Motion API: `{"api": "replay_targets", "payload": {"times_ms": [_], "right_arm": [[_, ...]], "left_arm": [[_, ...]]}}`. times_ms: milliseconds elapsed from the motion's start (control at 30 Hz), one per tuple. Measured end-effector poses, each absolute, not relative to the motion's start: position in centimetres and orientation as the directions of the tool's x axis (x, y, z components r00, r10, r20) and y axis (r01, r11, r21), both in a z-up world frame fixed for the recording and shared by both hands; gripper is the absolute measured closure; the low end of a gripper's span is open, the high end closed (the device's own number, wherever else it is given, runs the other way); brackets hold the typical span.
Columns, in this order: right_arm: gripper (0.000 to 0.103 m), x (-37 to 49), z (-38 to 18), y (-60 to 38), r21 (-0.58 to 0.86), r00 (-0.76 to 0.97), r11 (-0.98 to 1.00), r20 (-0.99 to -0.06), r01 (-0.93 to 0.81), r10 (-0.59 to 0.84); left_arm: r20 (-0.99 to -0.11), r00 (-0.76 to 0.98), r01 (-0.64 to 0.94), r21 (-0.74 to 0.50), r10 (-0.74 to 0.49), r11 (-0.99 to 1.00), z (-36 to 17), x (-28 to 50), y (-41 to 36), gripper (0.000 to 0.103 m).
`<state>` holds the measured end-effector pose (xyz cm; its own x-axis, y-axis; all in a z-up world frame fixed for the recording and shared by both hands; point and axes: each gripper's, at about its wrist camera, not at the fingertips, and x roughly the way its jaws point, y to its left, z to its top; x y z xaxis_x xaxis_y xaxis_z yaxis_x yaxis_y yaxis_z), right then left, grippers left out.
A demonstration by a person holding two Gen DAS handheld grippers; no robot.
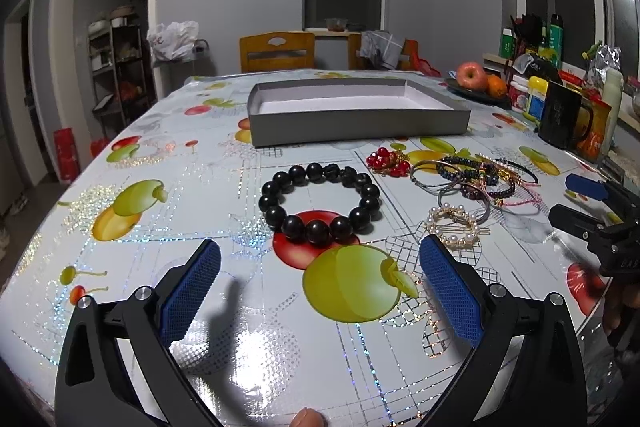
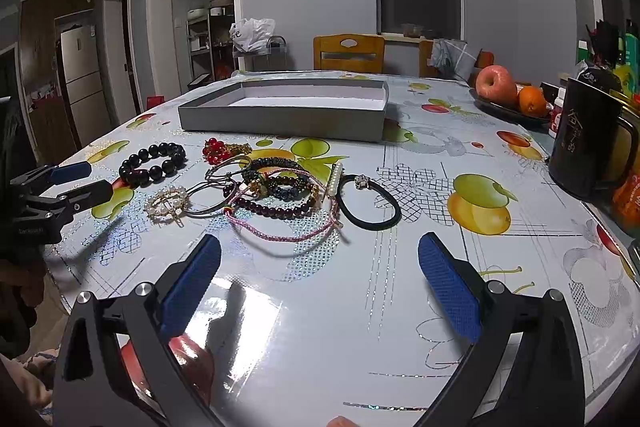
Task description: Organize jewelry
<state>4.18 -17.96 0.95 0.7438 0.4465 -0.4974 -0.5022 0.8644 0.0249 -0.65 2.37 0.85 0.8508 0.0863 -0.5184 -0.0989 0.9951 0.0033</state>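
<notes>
Your left gripper (image 1: 320, 267) hangs low over the table (image 1: 224, 355) with its jaws spread wide and nothing between them; your right gripper (image 2: 320, 263) matches it — wide and empty. Straight ahead of the left fingers, just beyond the pads (image 1: 192, 295), lies the black bead bracelet (image 1: 320, 205), flat on the cloth, a round ring with no long axis to speak of, so any approach angle should serve. That bracelet is plainly the left hand's to take; from the right view it sits far off to the left. The pearl clip (image 1: 454, 227) lies just past your left gripper's right pad. In front of the right fingers the pink cord (image 2: 288, 227) is nearest, its loop lying crosswise, and just behind it the tangle of bangles (image 2: 256, 187), with the black hair tie (image 2: 368, 203) to the right and a red bead cluster (image 2: 218, 149) behind. Beyond all of this, well apart from the jewelry, the grey tray (image 1: 352, 127) stands empty, its long side facing you — probably where the pieces go. Nothing has been placed yet. The dark mug (image 2: 588, 143) on the right carries pale characters too small to read, and the bag (image 2: 252, 33) on the far shelf shows red letters you can't make out.
</notes>
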Motion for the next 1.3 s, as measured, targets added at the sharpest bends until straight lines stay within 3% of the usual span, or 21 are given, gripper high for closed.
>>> {"api": "replay_targets", "payload": {"times_ms": [1300], "right_arm": [[0.006,4.10,0.75,-17.88,0.034,0.738,0.859,-0.496,-0.510,0.458]], "left_arm": [[-0.519,0.850,-0.099,0.004,0.086,0.995,0.82,-0.64,2.28,0.004]]}}
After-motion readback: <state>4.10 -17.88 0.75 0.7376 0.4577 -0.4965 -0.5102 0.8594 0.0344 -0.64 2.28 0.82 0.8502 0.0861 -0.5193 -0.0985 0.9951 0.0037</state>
